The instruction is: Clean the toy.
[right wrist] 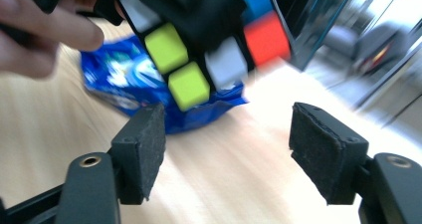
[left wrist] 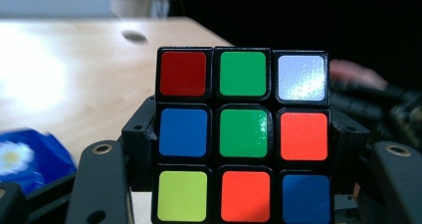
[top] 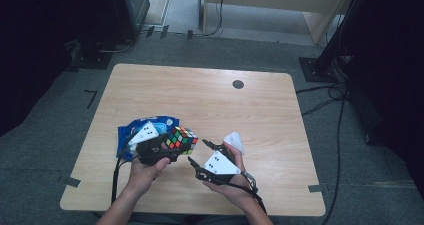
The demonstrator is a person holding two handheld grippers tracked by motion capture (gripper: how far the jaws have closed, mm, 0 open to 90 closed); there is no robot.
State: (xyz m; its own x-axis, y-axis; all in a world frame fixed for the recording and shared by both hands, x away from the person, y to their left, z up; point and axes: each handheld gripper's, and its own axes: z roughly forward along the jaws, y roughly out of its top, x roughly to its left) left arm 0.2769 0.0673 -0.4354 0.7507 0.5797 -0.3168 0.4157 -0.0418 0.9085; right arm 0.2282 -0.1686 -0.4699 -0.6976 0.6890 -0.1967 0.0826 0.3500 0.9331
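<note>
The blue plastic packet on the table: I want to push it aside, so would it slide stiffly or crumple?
The blue plastic packet looks thin and creased, so it would probably crumple. It lies flat on the wooden table, so rolling seems unlikely. Its glossy film may slide easily.

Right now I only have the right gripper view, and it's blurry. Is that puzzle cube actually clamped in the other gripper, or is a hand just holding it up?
Observer: Clamped. The left gripper view shows the puzzle cube squeezed between the left gripper jaws, pads on both sides.
Operator: What colour is the middle tile facing that camera?
Observer: Green, with another green tile above it.
Operator: And where is my right gripper relative to the cube?
Observer: In the high view the right gripper sits just right of the cube, jaws open, nothing between them.
</note>
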